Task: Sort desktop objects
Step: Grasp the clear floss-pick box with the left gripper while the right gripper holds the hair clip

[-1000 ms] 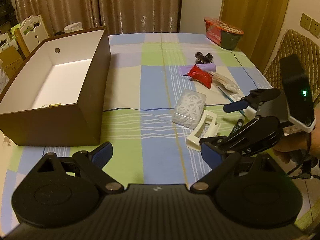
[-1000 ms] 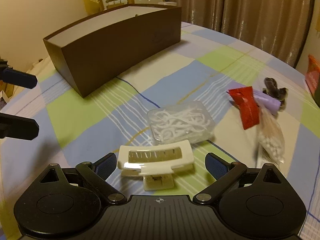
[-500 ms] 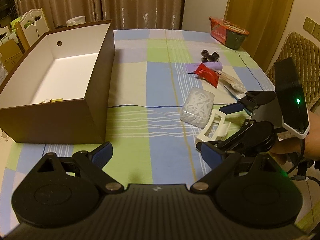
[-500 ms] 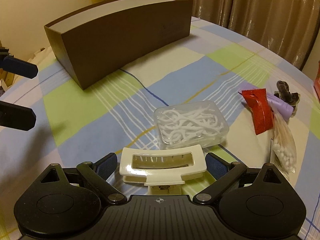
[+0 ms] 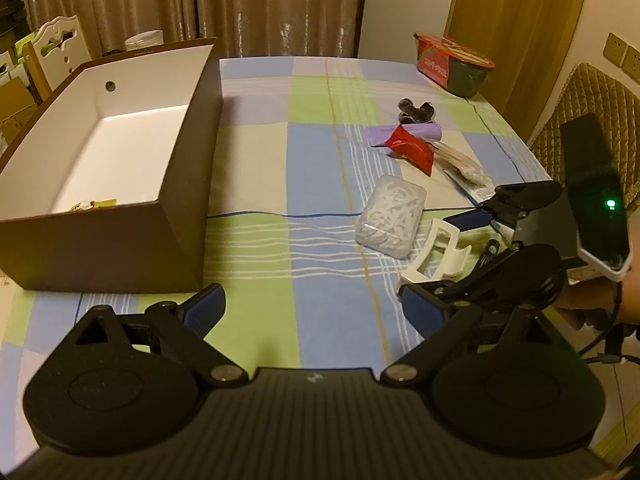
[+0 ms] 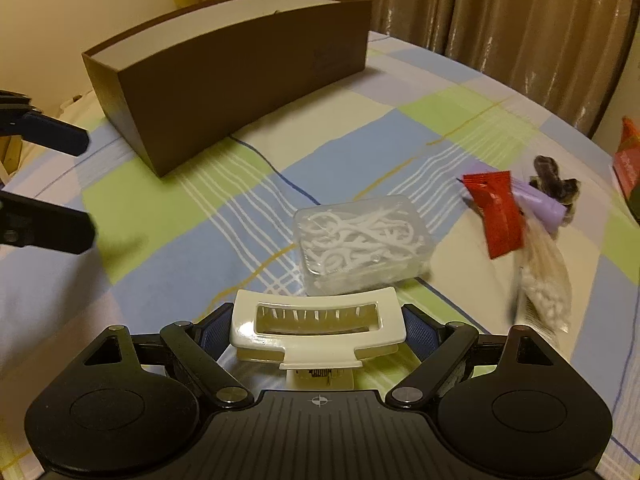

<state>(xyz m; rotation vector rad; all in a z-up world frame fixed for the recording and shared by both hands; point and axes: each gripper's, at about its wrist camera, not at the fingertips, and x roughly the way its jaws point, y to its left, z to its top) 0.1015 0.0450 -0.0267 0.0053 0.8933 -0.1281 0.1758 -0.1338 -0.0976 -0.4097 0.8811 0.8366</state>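
Note:
My right gripper (image 6: 318,330) is shut on a white hair claw clip (image 6: 316,330), gripping both its ends just above the tablecloth; the clip also shows in the left wrist view (image 5: 438,250). A clear box of white floss picks (image 6: 360,244) lies right behind it. A red packet (image 6: 498,212), a purple tube (image 6: 540,200), a dark hair clip (image 6: 554,178) and a bag of cotton swabs (image 6: 546,280) lie to the right. The brown box with a white inside (image 5: 120,152) stands at the left. My left gripper (image 5: 312,306) is open and empty above the table's near edge.
A red instant noodle bowl (image 5: 454,62) stands at the far right corner of the table. A black pen (image 5: 486,252) lies under the right gripper. A padded chair (image 5: 592,112) stands on the right, white chairs (image 5: 56,46) behind the box. Small yellow items (image 5: 94,204) lie inside the box.
My right gripper moved forward around the white claw clip and closed on it. The left gripper rose and pulled back slightly, staying open.

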